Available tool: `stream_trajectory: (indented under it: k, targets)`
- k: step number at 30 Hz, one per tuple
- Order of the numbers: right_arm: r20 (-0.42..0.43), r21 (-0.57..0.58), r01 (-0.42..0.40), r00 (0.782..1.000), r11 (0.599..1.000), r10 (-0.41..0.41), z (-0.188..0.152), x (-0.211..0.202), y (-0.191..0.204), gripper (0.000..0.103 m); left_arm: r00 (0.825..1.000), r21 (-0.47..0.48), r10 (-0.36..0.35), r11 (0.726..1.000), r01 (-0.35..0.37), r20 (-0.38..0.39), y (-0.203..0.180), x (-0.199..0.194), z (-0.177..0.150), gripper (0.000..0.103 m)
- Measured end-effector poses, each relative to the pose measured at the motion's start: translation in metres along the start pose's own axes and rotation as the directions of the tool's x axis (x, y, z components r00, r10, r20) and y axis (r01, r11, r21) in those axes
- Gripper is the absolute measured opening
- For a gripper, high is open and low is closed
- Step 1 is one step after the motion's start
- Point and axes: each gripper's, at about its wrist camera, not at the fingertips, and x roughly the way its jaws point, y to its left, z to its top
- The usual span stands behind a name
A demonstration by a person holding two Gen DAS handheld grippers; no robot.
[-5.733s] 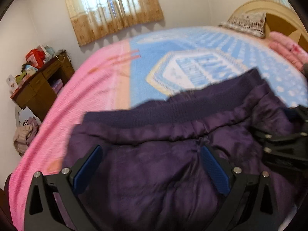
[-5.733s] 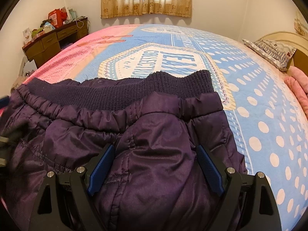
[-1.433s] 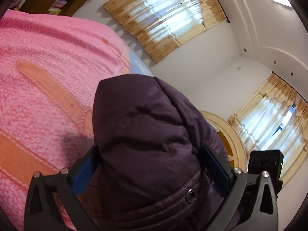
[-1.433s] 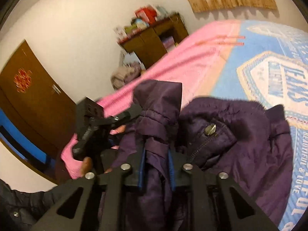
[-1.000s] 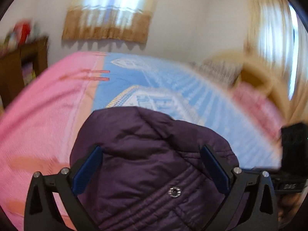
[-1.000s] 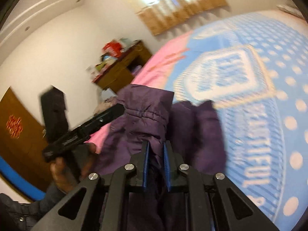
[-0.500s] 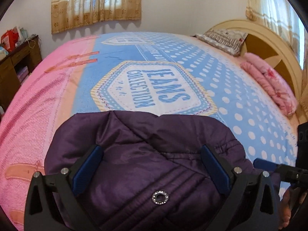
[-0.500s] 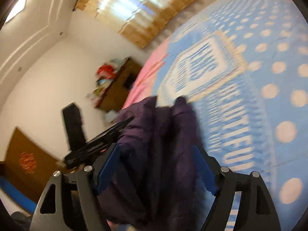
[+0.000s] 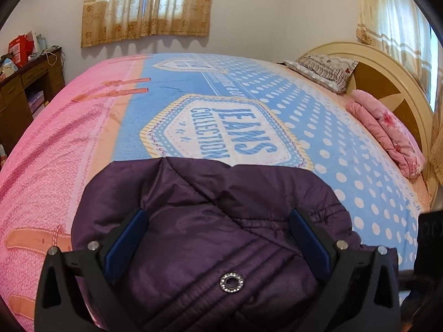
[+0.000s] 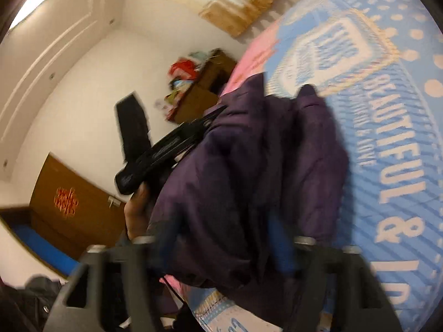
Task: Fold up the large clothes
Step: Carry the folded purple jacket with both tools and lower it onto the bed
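Purple padded jacket (image 9: 210,221) lies bunched at the near edge of the bed — on the blue-and-pink printed bedspread (image 9: 277,105), a studded snap (image 9: 232,282) facing up. Left tool (image 9: 221,238) spread wide, its blue pads either side of the fabric, gripping nothing. Right tool (image 10: 227,249) blurred; it stands open over the jacket (image 10: 249,171), nothing pinched. Pillow (image 9: 324,69) and folded pink quilt (image 9: 387,130) sit by the wooden headboard (image 9: 387,74). Cluttered wooden desk (image 9: 25,83) stands against the left wall — curtained window (image 9: 146,5) behind.
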Motion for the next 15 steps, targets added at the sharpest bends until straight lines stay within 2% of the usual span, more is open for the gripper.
stream_trajectory:
  k: [1, 2, 5, 9, 11, 14, 15]
  targets:
    - [0.004, -0.004, 0.011, 1.0, 1.0, -0.011, -0.001, -0.004, 0.001, 0.025, 1.0, 0.001, 0.002, 1.0, -0.002, 0.003, 0.001, -0.002, 0.0, 0.103]
    - [0.019, -0.028, 0.032, 0.999, 0.999, -0.032, 0.002, -0.009, 0.011, 0.02, 1.0, -0.006, 0.001, 1.0, -0.001, 0.007, 0.003, -0.005, 0.002, 0.103]
    - [0.067, -0.125, 0.095, 0.994, 0.988, -0.087, 0.015, -0.032, 0.053, 0.014, 1.0, -0.021, 0.002, 1.0, -0.002, 0.028, 0.0, -0.021, 0.011, 0.103]
    - [0.074, -0.214, 0.157, 0.987, 0.964, -0.144, 0.025, -0.06, 0.082, 0.009, 0.996, 0.059, 0.031, 0.998, -0.036, 0.083, -0.034, -0.035, 0.026, 0.103]
    - [0.058, -0.221, 0.249, 0.968, 0.943, -0.242, 0.023, -0.065, 0.076, 0.008, 0.996, 0.147, 0.073, 0.986, -0.081, 0.057, -0.059, -0.021, 0.024, 0.103]
    - [-0.011, -0.141, 0.32, 0.946, 0.937, -0.324, 0.009, -0.056, 0.03, 0.009, 0.987, 0.261, 0.158, 0.954, -0.149, -0.014, -0.086, 0.015, 0.013, 0.103]
    - [-0.03, -0.112, 0.311, 0.948, 0.944, -0.316, 0.004, -0.054, 0.017, 0.009, 0.984, 0.299, 0.172, 0.942, -0.155, -0.033, -0.094, 0.028, 0.008, 0.103]
